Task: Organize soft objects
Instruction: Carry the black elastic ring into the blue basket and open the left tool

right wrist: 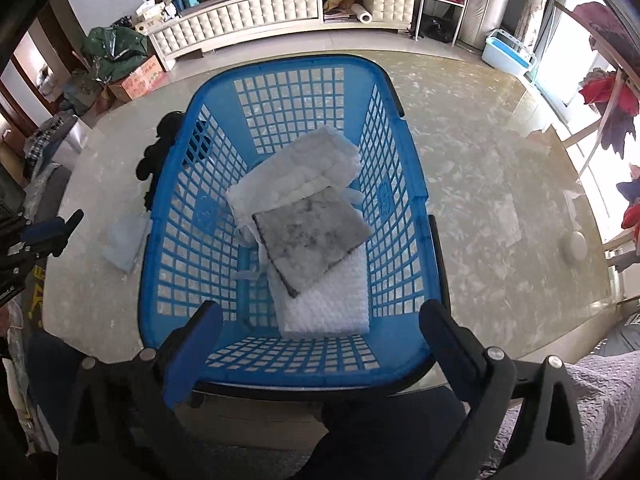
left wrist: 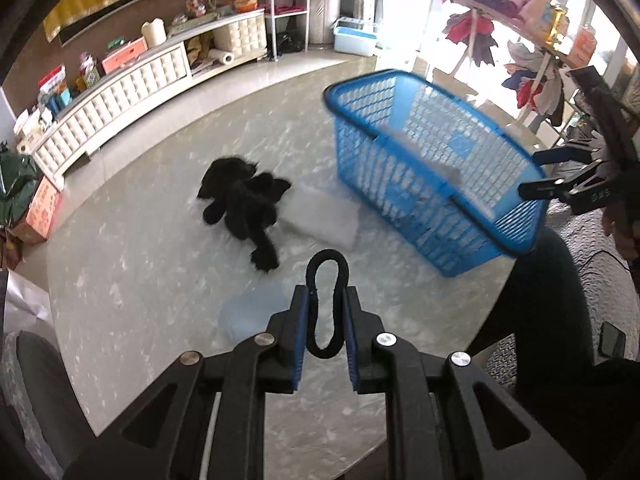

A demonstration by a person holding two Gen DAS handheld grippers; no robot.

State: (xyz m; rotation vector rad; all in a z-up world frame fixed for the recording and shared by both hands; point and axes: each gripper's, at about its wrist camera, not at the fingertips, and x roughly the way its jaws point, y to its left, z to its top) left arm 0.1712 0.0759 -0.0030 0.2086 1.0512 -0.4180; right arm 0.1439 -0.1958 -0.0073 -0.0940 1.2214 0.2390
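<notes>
A pale marbled table (left wrist: 160, 280) fills a cluttered living room. On it stands the blue basket (right wrist: 176, 216), already holding white padded cloths (right wrist: 324, 304) and a grey pad (right wrist: 312, 236). A black plush toy (left wrist: 244, 204) lies beside it. The right gripper (right wrist: 320, 340) hovers spread wide over the basket. The left gripper (left wrist: 326, 320) pinches a black hair tie (left wrist: 326, 300); so thin a loop could slip free, or fall through the basket's mesh.

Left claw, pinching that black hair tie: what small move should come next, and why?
Probably carry it right, over the blue basket, then release. The left claw pinches the hair tie above the table, short of the basket; the right claw hangs open over it.
</notes>
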